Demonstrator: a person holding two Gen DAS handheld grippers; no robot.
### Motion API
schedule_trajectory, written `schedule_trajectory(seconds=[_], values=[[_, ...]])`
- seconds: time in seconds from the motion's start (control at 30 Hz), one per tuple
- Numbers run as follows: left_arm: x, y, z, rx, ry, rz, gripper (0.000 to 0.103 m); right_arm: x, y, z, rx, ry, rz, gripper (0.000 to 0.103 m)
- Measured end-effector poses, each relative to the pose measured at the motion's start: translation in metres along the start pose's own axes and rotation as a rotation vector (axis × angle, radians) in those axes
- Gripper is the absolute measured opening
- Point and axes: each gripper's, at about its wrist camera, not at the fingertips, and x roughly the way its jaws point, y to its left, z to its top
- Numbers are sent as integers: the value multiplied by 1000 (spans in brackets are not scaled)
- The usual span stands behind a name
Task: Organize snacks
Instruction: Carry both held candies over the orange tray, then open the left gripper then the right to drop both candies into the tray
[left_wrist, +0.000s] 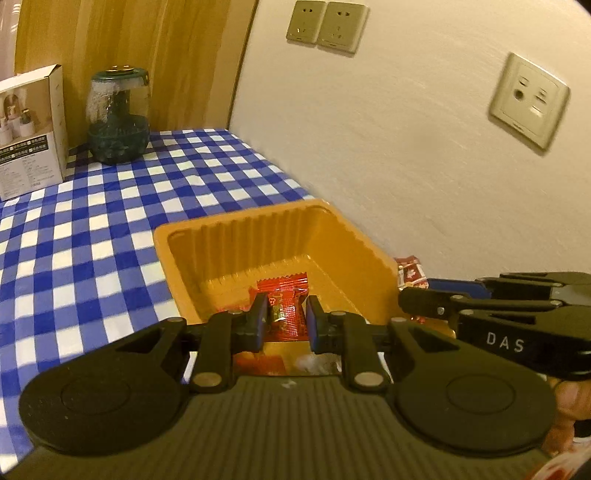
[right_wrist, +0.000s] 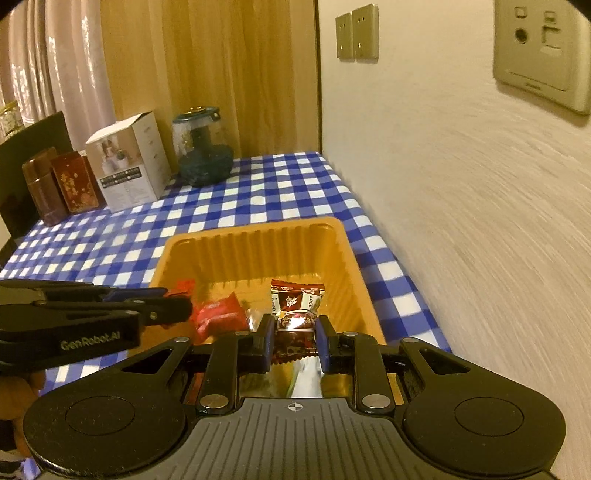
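The left claw (left_wrist: 284, 317) pinches a red snack packet (left_wrist: 282, 308) and the right claw (right_wrist: 294, 341) a brown one (right_wrist: 295, 314) (both low centre of frame), over the orange tray (right_wrist: 255, 240) on the checkered desk (right_wrist: 258, 192).

the surface (right_wrist: 280, 192) wears a blue and white check. the tray (right_wrist: 255, 240) is orange-yellow with ribbed walls. one snack packet (left_wrist: 284, 306) is red, another snack packet (right_wrist: 295, 306) dark brown with white panels. both tongs (left_wrist: 284, 321) (right_wrist: 293, 341) are black with blue pads.
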Motion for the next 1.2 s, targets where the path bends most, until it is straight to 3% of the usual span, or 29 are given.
schedule_trajectory(seconds=[0.5, 0.53, 0.57, 0.63, 1.2], values=[[47, 21, 25, 3, -26, 33, 19, 61, -8, 30, 19, 18, 24, 24], [48, 21, 25, 7, -29, 41, 24, 62, -8, 31, 21, 18, 23, 24], [49, 22, 26, 13, -34, 48, 41, 63, -8, 31, 24, 18, 23, 24], [47, 24, 25, 12, -51, 59, 51, 65, -9, 32, 35, 18, 25, 24], [36, 32, 23, 39, -38, 108, 51, 74, 5, 40, -15, 51, 38, 24]])
